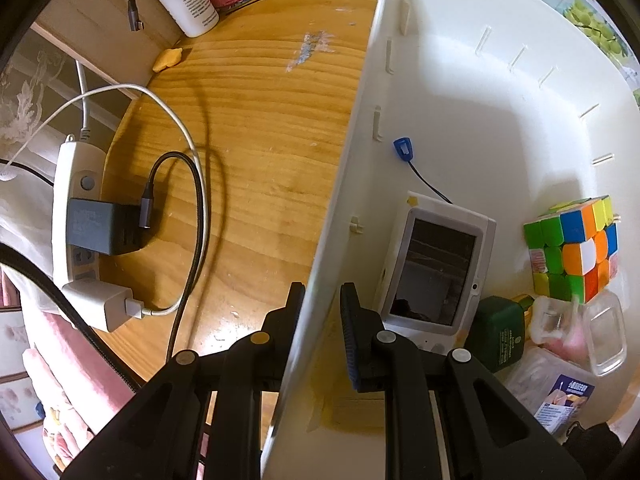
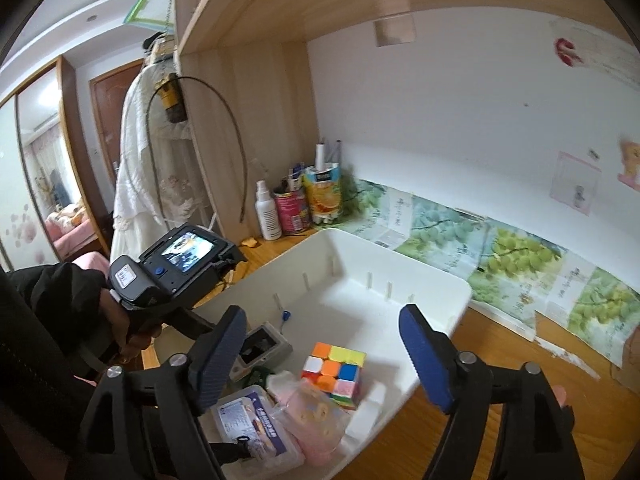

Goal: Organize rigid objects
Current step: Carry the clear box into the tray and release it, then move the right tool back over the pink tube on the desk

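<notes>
The multicoloured plastic puzzle cube (image 2: 334, 372) sits inside the white plastic bin (image 1: 460, 92) on the wooden desk (image 1: 256, 128), among other items. The left claw (image 1: 320, 300) pinches the bin's wall; the right claw (image 2: 320, 352) hangs spread above, empty. Risk: a slipping pinch could shift the bin.

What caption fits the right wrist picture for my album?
Open right tongs hover over a white bin holding a colourful puzzle cube.

The bin (image 2: 436, 280) sat on the desk (image 1: 256, 128). Inside it, the puzzle cube (image 2: 334, 372) lay right of the small screen device (image 2: 262, 346), with packets (image 2: 304, 420) in front of both.
</notes>
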The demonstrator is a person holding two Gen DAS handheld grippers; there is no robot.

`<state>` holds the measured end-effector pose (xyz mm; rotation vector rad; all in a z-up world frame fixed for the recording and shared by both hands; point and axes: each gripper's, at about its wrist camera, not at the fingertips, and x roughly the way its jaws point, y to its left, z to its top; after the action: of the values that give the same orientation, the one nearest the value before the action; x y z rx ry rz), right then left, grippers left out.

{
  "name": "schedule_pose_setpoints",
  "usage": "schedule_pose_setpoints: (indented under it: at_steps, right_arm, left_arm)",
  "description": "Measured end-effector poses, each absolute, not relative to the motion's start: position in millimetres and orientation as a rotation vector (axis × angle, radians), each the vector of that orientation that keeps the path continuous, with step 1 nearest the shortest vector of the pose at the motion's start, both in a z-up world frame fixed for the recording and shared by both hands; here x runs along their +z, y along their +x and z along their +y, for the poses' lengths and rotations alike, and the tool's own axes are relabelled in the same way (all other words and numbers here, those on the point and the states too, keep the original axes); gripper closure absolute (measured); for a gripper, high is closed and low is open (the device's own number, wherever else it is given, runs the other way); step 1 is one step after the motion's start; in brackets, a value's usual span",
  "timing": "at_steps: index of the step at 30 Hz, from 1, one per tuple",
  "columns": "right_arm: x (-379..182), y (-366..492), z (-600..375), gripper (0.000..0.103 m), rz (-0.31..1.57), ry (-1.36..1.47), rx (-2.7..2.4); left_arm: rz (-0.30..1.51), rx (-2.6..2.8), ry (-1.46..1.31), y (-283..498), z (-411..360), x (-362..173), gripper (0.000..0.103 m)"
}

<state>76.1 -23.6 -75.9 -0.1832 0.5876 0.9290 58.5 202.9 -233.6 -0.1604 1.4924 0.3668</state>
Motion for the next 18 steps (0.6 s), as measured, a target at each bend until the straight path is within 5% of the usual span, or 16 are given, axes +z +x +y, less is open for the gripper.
schedule_pose_setpoints:
  at_steps: [18]
  right_arm:
    - [-89.4,106.8,-86.2,0.021,0.674,-0.069,0.594]
  left_arm:
    - [1.511,0.329,-0.115,64.8,193.2,-230.7,0.083]
